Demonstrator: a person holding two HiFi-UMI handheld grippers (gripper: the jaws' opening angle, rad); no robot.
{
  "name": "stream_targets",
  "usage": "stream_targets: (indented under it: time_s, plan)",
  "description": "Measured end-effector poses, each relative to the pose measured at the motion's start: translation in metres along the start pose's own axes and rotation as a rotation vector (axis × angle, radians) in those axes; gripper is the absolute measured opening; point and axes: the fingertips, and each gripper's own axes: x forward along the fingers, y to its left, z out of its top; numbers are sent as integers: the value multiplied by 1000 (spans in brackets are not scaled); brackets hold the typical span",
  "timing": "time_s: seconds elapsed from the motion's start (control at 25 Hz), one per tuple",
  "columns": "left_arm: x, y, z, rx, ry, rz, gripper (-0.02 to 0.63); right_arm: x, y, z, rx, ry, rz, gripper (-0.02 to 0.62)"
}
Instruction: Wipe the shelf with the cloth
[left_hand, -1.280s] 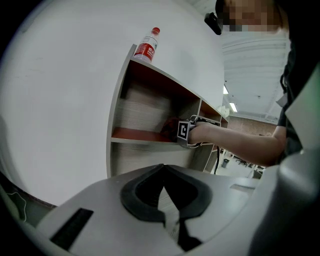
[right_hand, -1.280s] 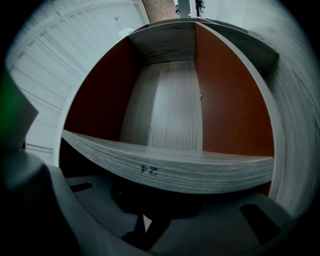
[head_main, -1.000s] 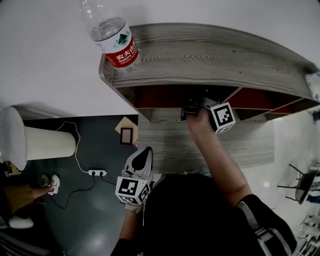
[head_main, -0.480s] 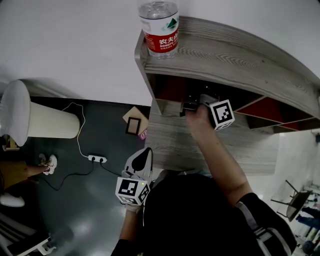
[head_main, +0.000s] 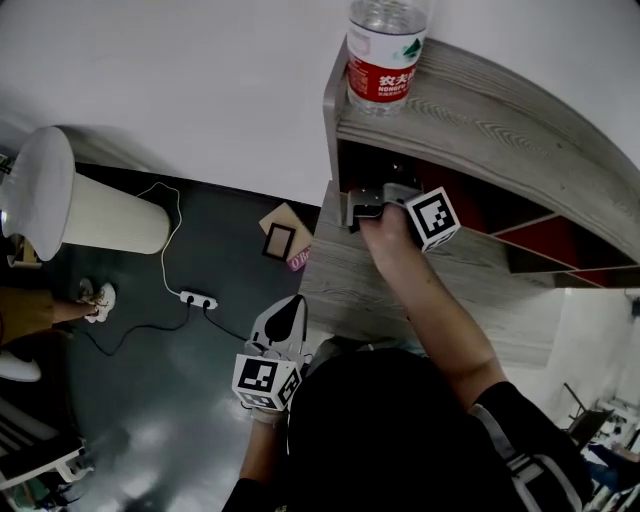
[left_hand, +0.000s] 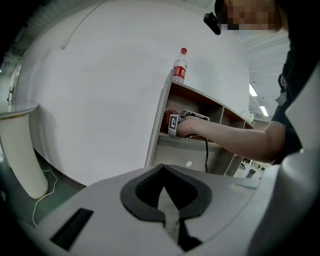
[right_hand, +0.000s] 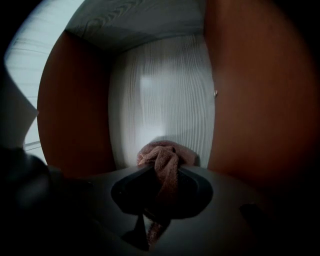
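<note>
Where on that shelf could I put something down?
The top board is bare right of the water bottle. The end compartment is crowded: the right gripper and cloth are inside.

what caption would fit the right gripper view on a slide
Right gripper shut on a pinkish cloth, held inside a red-walled shelf compartment.

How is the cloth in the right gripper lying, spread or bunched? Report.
Bunched. The cloth is a crumpled wad pinched between the right gripper's shut jaws, inside the shelf compartment.
</note>
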Motion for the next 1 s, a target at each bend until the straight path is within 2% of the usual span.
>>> stream_targets:
  time_s: [0.16,0.36,0.52,0.64,0.8,1.0]
  plan:
    - [-4,4,-1,-5,-4,21,5,10,2,-23,-17,64,15,44]
    - [-7,6,1,-7,-10,35,5,12,8,-28,-65,87,31,44]
    - [-5,2,1,0,-6,28,5,16,27,-24,-173,103,120,44]
    - [-3,-1,3,8,-3,20,5,21,50,-19,-214,97,211,44]
    - [-1,-9,5,20,-3,7,5,23,74,-8,-215,72,310,44]
    - [1,-14,4,29,5,-1,5,19,81,12,-191,18,344,45]
